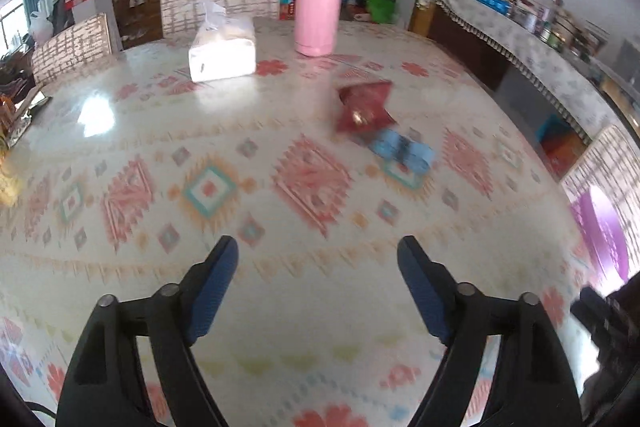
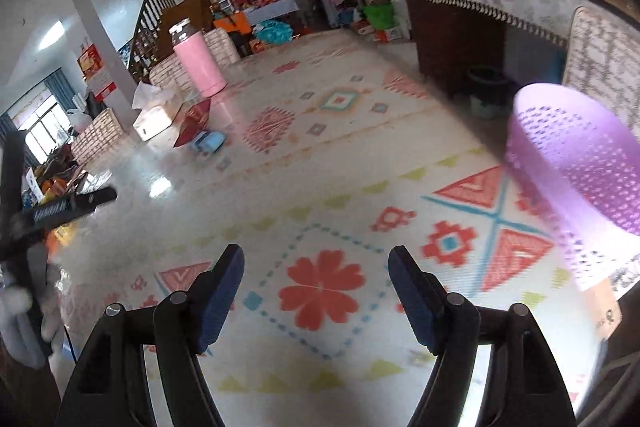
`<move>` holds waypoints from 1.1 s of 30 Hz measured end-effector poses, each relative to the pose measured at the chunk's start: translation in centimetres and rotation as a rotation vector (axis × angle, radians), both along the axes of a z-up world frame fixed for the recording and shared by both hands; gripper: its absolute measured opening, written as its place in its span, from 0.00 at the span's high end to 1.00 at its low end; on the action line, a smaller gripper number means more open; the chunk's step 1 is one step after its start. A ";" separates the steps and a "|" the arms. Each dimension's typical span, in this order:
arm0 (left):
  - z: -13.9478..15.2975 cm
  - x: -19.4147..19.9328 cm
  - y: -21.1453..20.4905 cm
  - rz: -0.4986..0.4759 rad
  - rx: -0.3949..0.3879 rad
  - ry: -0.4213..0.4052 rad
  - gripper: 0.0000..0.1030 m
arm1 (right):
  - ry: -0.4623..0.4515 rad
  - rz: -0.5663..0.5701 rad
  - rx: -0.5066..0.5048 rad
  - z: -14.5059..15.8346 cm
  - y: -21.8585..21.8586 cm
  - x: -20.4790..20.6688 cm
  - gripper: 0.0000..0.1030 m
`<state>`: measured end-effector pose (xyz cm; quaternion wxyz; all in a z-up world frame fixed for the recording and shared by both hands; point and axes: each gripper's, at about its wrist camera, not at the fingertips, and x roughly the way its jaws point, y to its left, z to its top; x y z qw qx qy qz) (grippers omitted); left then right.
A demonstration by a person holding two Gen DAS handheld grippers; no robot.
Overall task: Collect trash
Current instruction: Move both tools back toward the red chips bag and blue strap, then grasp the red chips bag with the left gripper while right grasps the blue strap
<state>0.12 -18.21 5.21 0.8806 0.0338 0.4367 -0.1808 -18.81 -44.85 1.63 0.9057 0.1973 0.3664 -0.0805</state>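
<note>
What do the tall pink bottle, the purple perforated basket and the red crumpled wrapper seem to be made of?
Tall pink bottle: probably matte-coated metal, with a shiny silver neck. Purple perforated basket: moulded plastic, translucent, with regular rows of holes. Red crumpled wrapper: thin glossy film or foil, creased; blur leaves it uncertain.

Red wrapper [image 1: 365, 107] and blue wrapper [image 1: 402, 151], touching beyond the pink flask [image 1: 319, 1], are motion-blurred; print illegible. Purple basket [image 2: 580, 183] is cut off at frame edge.
</note>
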 end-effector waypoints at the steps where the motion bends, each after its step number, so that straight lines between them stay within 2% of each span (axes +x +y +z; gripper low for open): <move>1: 0.1 0.8 -0.2 -0.004 0.000 0.000 0.19 | 0.001 0.009 0.008 -0.2 0.1 0.3 0.23; 8: 0.2 7.2 -3.9 -0.037 -0.007 0.027 0.19 | 0.000 0.048 0.033 -1.1 0.7 1.3 0.23; 13: -0.5 11.8 -7.7 -0.050 0.092 0.017 0.19 | -0.002 0.050 0.073 -1.4 0.2 1.3 0.23; 15: -1.3 13.4 -8.7 -0.054 0.111 0.037 0.19 | -0.005 0.049 0.074 -1.4 0.2 1.3 0.23; 20: -3.1 15.8 -9.4 -0.054 0.028 0.152 0.20 | -0.004 0.066 0.067 -1.3 0.5 1.2 0.21; 21: -3.3 15.9 -9.3 -0.047 0.006 0.164 0.22 | -0.004 0.068 0.067 -1.4 0.5 1.3 0.20; 23: -3.4 15.8 -9.0 -0.058 -0.040 0.191 0.70 | -0.005 0.068 0.068 -1.4 0.5 1.3 0.20; 24: -3.2 15.7 -8.9 -0.053 -0.050 0.197 0.70 | -0.006 0.068 0.069 -1.4 0.5 1.3 0.20; 26: -2.7 15.0 -8.4 -0.033 -0.057 0.176 0.79 | -0.005 0.068 0.067 -1.4 0.5 1.3 0.20; 30: -2.0 13.4 -6.9 -0.029 -0.084 0.171 0.84 | -0.003 0.068 0.063 -1.3 0.5 1.3 0.20; 31: -1.8 12.8 -6.4 -0.029 -0.086 0.164 0.89 | -0.003 0.068 0.062 -1.3 0.5 1.3 0.20; 33: -1.4 11.5 -5.2 -0.033 -0.093 0.158 0.93 | -0.002 0.068 0.061 -1.3 0.5 1.3 0.20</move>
